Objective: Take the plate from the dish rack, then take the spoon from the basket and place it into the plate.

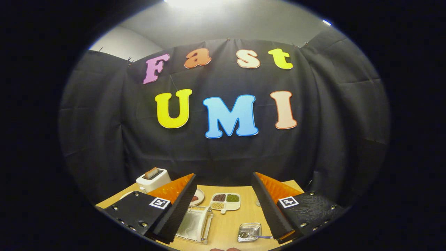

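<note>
The tongs (223,209) hang wide apart and empty above the desk (230,223), the plate (192,225), probably stiff, slippery and breakable, upright in its dish rack (206,226) just ahead, best pinched at the rim.

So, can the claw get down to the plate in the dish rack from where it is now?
Probably yes. The claw is open and holding nothing, well above the table. The plate lies in the dish rack just ahead of the left finger, with nothing over it. The basket with the spoon sits apart.
</note>
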The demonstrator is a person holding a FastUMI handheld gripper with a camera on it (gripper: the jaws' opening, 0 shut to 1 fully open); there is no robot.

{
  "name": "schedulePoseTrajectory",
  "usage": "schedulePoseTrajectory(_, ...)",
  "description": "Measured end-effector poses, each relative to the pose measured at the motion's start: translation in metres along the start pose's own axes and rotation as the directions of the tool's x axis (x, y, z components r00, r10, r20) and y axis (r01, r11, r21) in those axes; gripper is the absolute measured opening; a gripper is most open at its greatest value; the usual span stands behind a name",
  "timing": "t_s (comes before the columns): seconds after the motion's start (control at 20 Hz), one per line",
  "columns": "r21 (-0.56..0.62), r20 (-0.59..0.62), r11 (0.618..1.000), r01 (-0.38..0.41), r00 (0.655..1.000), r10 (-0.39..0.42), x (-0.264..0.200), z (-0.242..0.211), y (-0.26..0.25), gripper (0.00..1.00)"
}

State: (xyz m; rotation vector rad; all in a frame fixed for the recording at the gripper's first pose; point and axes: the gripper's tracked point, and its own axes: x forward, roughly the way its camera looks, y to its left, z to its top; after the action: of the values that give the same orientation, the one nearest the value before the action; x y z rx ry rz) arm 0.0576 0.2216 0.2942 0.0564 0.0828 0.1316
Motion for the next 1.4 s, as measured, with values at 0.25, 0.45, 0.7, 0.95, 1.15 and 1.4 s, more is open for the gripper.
schedulePoseTrajectory(0.25,0.047,-0.187,0.999,0.014,0.982,-0.005,0.02,-0.032,0.033,0.97)
schedulePoseTrajectory(0.45,0.102,-0.327,0.995,0.013,0.945,0.021,0.039,-0.058,0.061,0.97)
schedulePoseTrajectory(0.7,0.126,-0.446,0.991,0.053,0.895,0.008,0.053,-0.084,0.08,0.97)
schedulePoseTrajectory(0.95,0.112,-0.561,0.987,0.113,0.827,-0.032,0.064,-0.113,0.084,0.99)
schedulePoseTrajectory(1.15,0.073,-0.641,0.987,0.145,0.765,-0.065,0.067,-0.141,0.094,0.99)
schedulePoseTrajectory(1.4,0.015,-0.706,0.986,0.166,0.7,-0.107,0.076,-0.165,0.102,0.99)
